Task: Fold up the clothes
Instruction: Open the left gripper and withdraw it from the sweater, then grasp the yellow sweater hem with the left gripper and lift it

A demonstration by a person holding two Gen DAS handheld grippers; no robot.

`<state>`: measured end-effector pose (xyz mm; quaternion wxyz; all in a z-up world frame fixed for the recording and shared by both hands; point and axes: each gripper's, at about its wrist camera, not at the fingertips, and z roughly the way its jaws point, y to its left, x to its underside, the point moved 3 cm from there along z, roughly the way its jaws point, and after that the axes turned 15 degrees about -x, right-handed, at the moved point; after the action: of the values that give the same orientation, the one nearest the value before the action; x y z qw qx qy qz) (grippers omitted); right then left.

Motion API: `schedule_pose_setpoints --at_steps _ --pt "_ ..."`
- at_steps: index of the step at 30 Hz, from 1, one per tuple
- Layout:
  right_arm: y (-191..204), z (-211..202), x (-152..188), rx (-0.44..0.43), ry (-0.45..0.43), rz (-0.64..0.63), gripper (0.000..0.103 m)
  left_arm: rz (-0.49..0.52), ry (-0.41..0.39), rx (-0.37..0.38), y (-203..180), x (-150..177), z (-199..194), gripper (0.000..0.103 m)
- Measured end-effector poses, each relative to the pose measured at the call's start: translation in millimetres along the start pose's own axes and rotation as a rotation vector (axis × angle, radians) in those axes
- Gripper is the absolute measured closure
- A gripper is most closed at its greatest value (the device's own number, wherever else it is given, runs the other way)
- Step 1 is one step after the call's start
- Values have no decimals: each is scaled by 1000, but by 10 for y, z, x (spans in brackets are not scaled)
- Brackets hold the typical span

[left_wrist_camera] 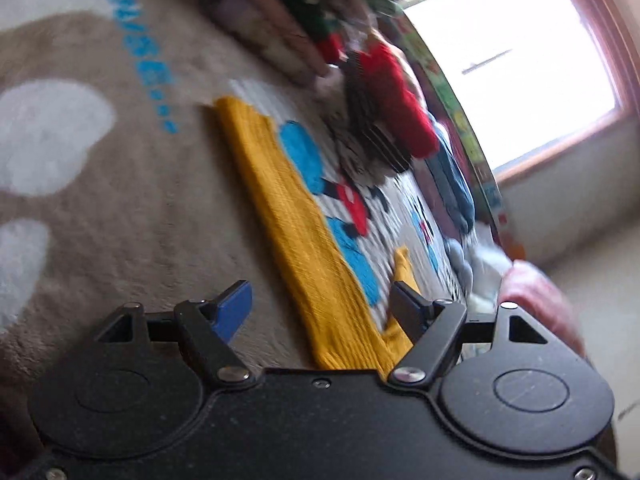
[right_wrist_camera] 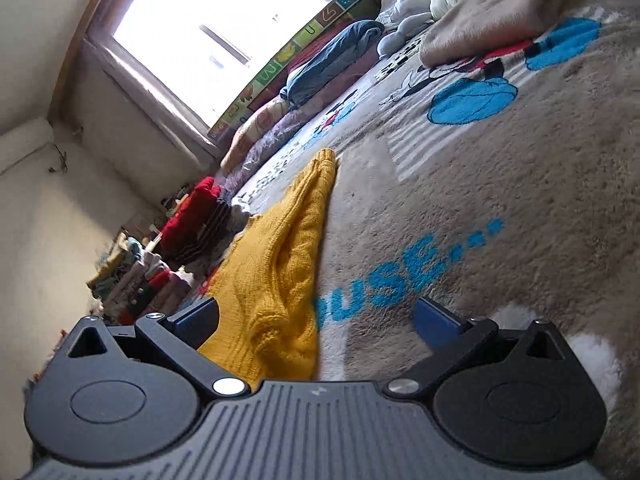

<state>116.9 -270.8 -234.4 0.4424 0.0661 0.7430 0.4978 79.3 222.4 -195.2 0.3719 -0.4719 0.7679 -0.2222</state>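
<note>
A yellow knitted sweater [left_wrist_camera: 296, 232] lies folded into a long strip on a plush cartoon-print blanket [left_wrist_camera: 120, 200]. My left gripper [left_wrist_camera: 320, 310] hovers open over the strip's near end, with nothing between its fingers. In the right wrist view the same yellow sweater [right_wrist_camera: 280, 264] stretches away from the camera across the blanket [right_wrist_camera: 500, 184]. My right gripper [right_wrist_camera: 316, 316] is open just above the sweater's near end. Its left fingertip [right_wrist_camera: 198, 320] is over the knit and its right one over the bare blanket. Neither gripper holds cloth.
A stack of folded clothes with a red garment [left_wrist_camera: 396, 100] on top sits beyond the sweater; the red garment [right_wrist_camera: 192, 208] shows in the right view too. A blue bundle [right_wrist_camera: 332, 60], pillows and a window [right_wrist_camera: 216, 28] line the far edge. More folded clothes [right_wrist_camera: 136, 280] sit at the left.
</note>
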Motion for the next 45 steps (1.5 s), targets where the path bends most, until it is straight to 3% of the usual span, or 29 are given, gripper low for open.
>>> schedule_pose_setpoints --at_steps 2,10,13,14,15,16,17,21,24,30,34,36,37,38,40,45 --pt "4 -32 12 -6 -17 12 0 -48 3 10 76 -36 48 29" --pt "33 -166 -4 3 -55 51 1 -3 -58 -34 -41 -207 273 33" --pt "67 -181 4 -5 -38 52 0 14 -81 -51 -85 -271 356 49" --pt "81 -188 8 -14 -32 53 1 20 -88 -56 -99 -293 384 63" --pt "99 -193 15 -22 -27 52 1 26 -96 -62 -114 -314 412 71" --pt "121 -201 24 -30 -22 49 1 31 -104 -67 -129 -336 440 87" --pt "143 -207 31 -41 -17 43 1 37 -111 -73 -144 -357 468 94" --pt "249 -215 41 -88 5 -2 1 194 -180 -21 -426 -181 295 95" --pt "346 -179 49 -140 26 -40 2 385 -236 17 -753 80 145 95" --pt "589 13 144 -191 127 -134 19 724 -279 77 -1233 692 93 95" --pt "692 60 187 -208 153 -133 22 908 -237 85 -1363 1064 255 95" --pt "720 99 195 -211 162 -120 22 1053 -172 62 -1380 1272 382 94" --pt "729 133 201 -211 166 -108 22 1110 -145 57 -1373 1356 419 84" --pt "737 175 210 -209 171 -93 22 1142 -130 65 -1351 1409 419 68" --pt "753 272 230 -205 181 -62 22 1155 -107 108 -1327 1417 347 53" --pt "818 627 298 -193 222 10 22 1068 -120 166 -1193 1133 64 51"
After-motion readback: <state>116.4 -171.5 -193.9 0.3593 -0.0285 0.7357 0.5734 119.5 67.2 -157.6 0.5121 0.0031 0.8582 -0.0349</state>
